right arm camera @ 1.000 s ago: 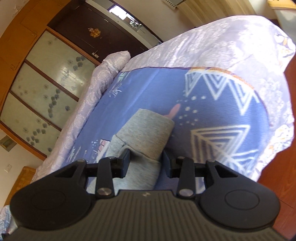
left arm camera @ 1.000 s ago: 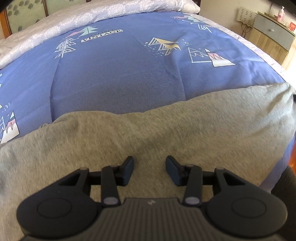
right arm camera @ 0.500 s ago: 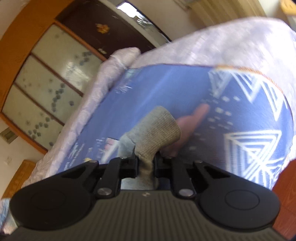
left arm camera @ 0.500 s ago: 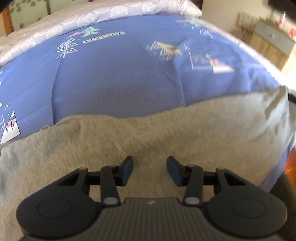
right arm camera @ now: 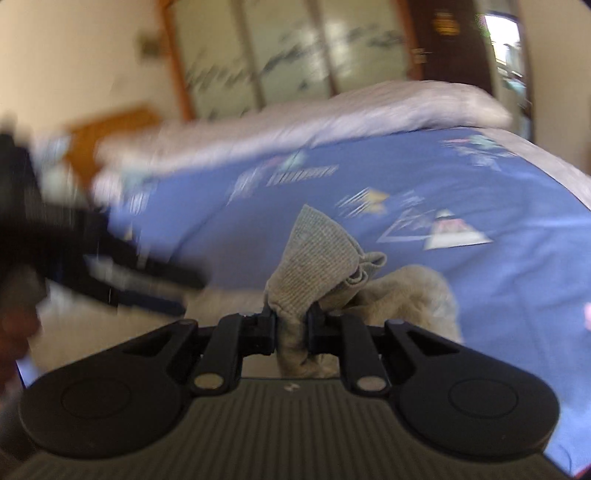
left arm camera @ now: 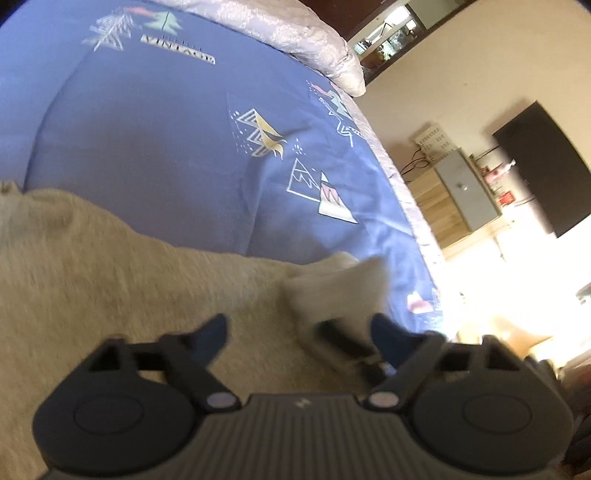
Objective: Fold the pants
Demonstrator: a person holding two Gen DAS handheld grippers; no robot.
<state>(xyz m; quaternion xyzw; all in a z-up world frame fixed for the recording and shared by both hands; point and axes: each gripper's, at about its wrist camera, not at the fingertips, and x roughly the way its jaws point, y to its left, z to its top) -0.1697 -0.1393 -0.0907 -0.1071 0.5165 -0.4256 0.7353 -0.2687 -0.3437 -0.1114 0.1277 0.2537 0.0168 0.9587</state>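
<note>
**Right clamps cuff, left spread wide, pants on bed**

Surface: bed with a blue cover, printed with triangle/mountain motifs and a "VINTAGE" label. Pale lilac patterned quilt bunched along the far edge. No desk in either view.

Pants: grey knit, spread over the near part of the blue cover, filling the lower left of the left wrist view. One ribbed cuff is lifted off the bed.

Right hand-held gripper: jaws closed tight on that cuff, fabric pinched between the pads and sticking up above them, more grey cloth bunched just behind. Whole view is motion-blurred.

Left hand-held gripper: jaws have just been opening and stand wide apart over the pants, pads not pressing on cloth. In its view the raised cuff and a blurred dark gripper tip sit near its right-side finger. It also shows as a dark smear at the left of the right wrist view.

Room: cream walls, wooden wardrobe with frosted patterned panels behind the bed, dark door beside it. Other side: wood-and-grey cabinet, black wall panel, strong glare low down.
</note>
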